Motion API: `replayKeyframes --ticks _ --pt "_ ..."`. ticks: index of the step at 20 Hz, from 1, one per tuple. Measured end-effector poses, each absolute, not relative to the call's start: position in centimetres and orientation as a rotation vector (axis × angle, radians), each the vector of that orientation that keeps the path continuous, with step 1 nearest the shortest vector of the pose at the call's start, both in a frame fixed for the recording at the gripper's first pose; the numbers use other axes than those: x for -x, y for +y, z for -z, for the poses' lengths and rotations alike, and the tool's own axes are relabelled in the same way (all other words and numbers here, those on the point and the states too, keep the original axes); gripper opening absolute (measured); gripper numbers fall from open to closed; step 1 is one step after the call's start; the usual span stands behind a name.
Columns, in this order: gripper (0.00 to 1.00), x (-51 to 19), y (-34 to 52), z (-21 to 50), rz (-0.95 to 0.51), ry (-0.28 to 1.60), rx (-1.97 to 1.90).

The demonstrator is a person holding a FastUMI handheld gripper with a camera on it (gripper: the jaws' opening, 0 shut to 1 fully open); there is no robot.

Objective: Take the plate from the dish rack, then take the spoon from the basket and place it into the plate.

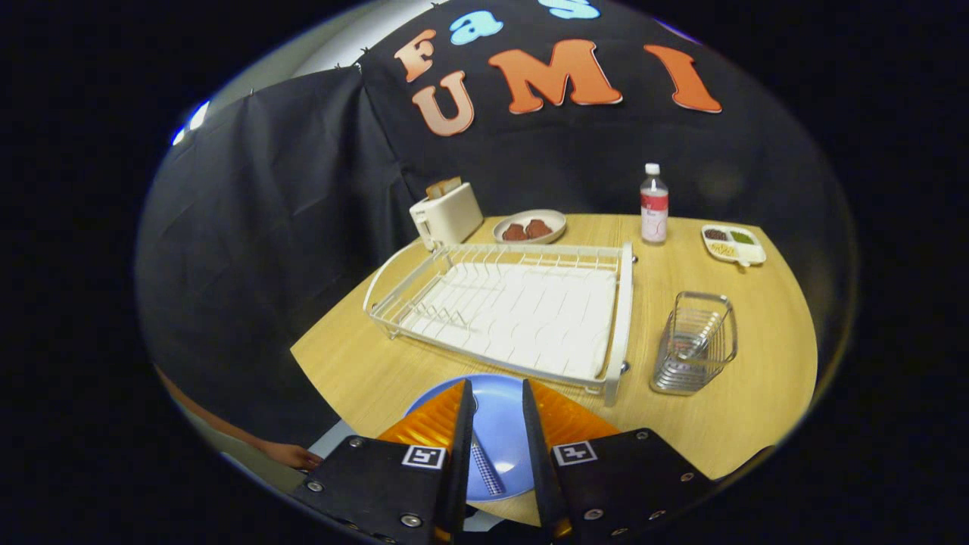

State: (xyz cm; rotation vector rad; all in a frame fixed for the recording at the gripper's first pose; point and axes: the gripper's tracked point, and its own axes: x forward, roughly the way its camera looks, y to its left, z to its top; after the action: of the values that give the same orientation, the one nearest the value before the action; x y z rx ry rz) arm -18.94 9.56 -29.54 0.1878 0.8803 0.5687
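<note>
Between my two fingers (459, 446), which stand a little apart with a gap between them and grip nothing, I see the spoon (483, 468) lying in the blue plate (500, 424). Its checkered handle runs down the gap, touching neither finger as far as I can tell. My gripper (498, 431) hovers just above the plate, which sits flat on the near edge of the wooden table (757, 409), partly under the fingers.

Just beyond the plate is the white dish rack (507, 310), with nothing standing in its slots, its near corner close to the plate's far rim. To the right of the rack, a little apart from it, stands the wire basket (695, 342), upright; I cannot tell whether anything remains inside it.

Farther off, at the far left past the rack, I make out a white toaster (447, 213) with a slice of bread (443, 187) poking from its top. Just beside it to the right sits a shallow dish (530, 225) holding two brown pieces. A clear bottle (654, 204) with a white cap stands upright at the far edge, right of that dish, and a small divided tray (733, 244) of dark, green and yellow bits lies at the far right.

Near and to my left, off the table, a person's hand (291, 455) rests low beside the gripper body
</note>
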Motion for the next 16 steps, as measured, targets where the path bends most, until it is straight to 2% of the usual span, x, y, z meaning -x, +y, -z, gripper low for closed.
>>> replayKeyframes --ticks 2,7,12,14,15,16 --pt "0.37 15.9 8.7 26.2 -0.531 0.78 -0.186" --pt "0.48 10.4 6.5 19.5 -0.449 0.578 -0.177" --pt "0.52 6.1 4.0 14.8 -0.347 0.43 -0.149" --pt "0.58 5.2 3.9 12.9 -0.338 0.379 -0.143" --pt "0.67 4.7 3.7 12.3 -0.328 0.357 -0.137" --pt "0.7 4.3 3.5 11.7 -0.319 0.34 -0.132"
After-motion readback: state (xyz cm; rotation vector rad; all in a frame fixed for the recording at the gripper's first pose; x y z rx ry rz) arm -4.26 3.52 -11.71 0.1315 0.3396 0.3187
